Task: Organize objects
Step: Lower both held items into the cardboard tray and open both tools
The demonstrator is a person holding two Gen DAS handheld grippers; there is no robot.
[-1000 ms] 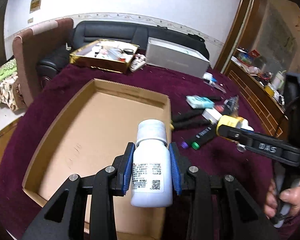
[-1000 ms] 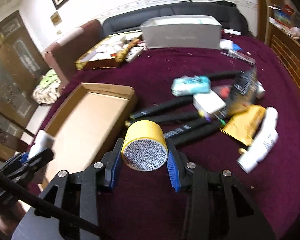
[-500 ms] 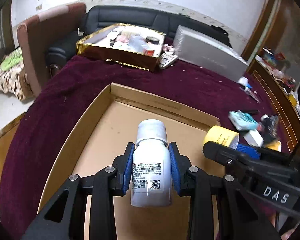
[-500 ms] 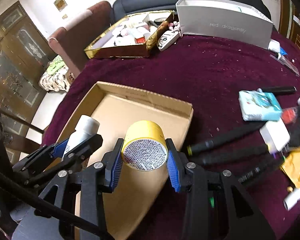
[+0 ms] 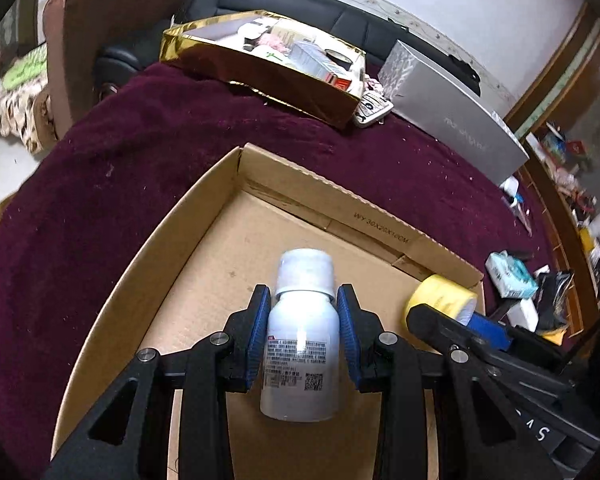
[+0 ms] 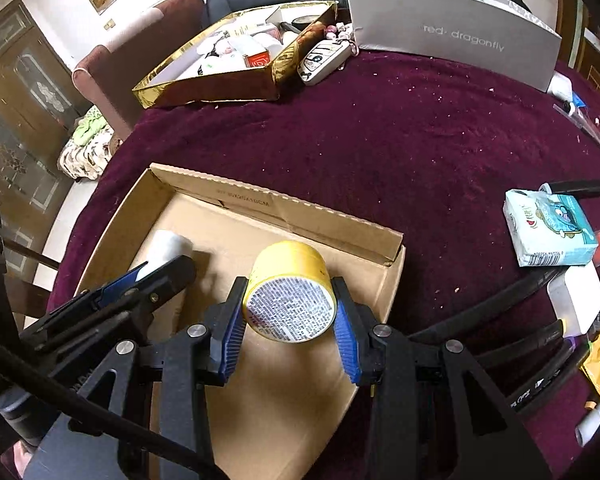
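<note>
My left gripper [image 5: 303, 316] is shut on a white pill bottle [image 5: 300, 344] and holds it over the floor of a shallow cardboard box [image 5: 340, 220]. My right gripper [image 6: 288, 312] is shut on a yellow round tin [image 6: 288, 292], also over the box [image 6: 284, 208], near its right wall. In the left wrist view the tin [image 5: 442, 300] shows at the right, between the right gripper's fingers [image 5: 488, 330]. In the right wrist view the bottle's cap [image 6: 166, 246] shows at the left.
A maroon cloth [image 6: 400, 132] covers the table. A gold box [image 6: 220, 80] of small items, a car key [image 6: 324, 60] and a grey shoe box [image 6: 452, 36] sit at the back. A tissue pack [image 6: 552, 228], black pens [image 6: 500, 304] and packets lie at the right.
Both grippers have moved left and forward from above the clutter to above the cardboard box, and lower into it, each still holding its object.
</note>
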